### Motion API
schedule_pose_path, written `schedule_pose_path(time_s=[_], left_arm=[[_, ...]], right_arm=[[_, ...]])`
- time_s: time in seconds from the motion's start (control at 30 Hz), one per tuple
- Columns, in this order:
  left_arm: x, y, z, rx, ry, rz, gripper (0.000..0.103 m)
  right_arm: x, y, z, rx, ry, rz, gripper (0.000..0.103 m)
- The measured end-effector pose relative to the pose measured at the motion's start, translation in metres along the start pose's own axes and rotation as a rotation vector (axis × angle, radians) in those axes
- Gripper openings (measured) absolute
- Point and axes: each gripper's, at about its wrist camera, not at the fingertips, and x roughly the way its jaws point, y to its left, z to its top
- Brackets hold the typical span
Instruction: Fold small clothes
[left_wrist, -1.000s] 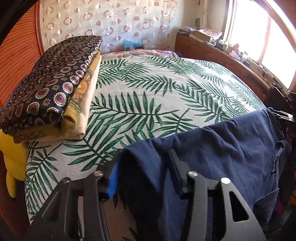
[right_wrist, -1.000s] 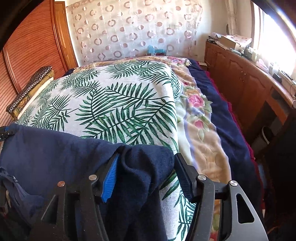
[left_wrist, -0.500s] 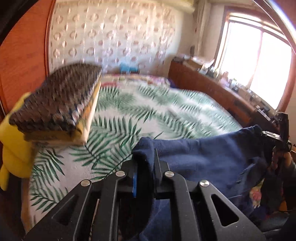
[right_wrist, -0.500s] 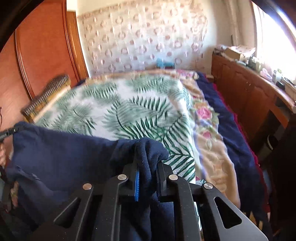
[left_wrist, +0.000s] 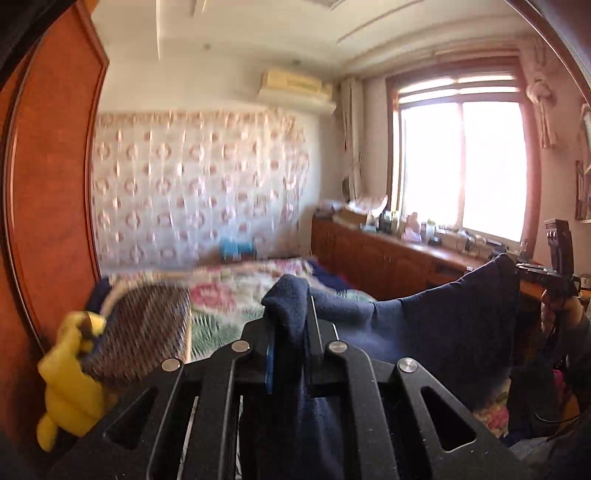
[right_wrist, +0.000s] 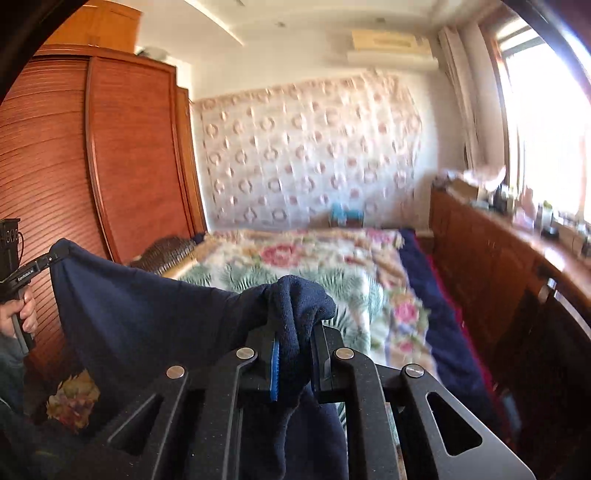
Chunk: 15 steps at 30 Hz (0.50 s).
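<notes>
A navy blue garment (left_wrist: 439, 325) hangs stretched in the air between my two grippers, above the near end of the bed. My left gripper (left_wrist: 290, 332) is shut on one bunched corner of it. My right gripper (right_wrist: 293, 332) is shut on the other corner, and the cloth (right_wrist: 147, 317) sags between the two. Each gripper shows in the other's view, the right one at the far right (left_wrist: 535, 271) and the left one at the far left (right_wrist: 55, 254).
The bed's palm-leaf and floral cover (right_wrist: 314, 266) lies ahead and below. A stack of folded clothes (left_wrist: 144, 325) with a yellow item (left_wrist: 70, 373) sits at the left by the wooden wardrobe (right_wrist: 110, 166). A wooden cabinet (left_wrist: 388, 254) runs under the window.
Both grippers closed on the navy garment's corners and lifted it off the bed. The views have tilted upward toward the wall and ceiling.
</notes>
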Motion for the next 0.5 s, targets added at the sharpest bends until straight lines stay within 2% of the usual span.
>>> schedule_pose_path(time_s=[0.3, 0.4, 0.5], left_arm=[[-0.029, 0.011, 0.069, 0.036, -0.166, 0.027, 0.012], [-0.025, 0.017, 0.087, 0.053, -0.188, 0.049, 0.012], [-0.001, 0.027, 0.097, 0.075, -0.161, 0.081, 0.012]], right_arm=[[-0.061, 0.009, 0.069, -0.112, -0.185, -0.023, 0.012], [-0.067, 0.012, 0.092, -0.152, -0.225, -0.03, 0.012], [-0.05, 0.014, 0.105, -0.186, -0.215, -0.043, 0.012]])
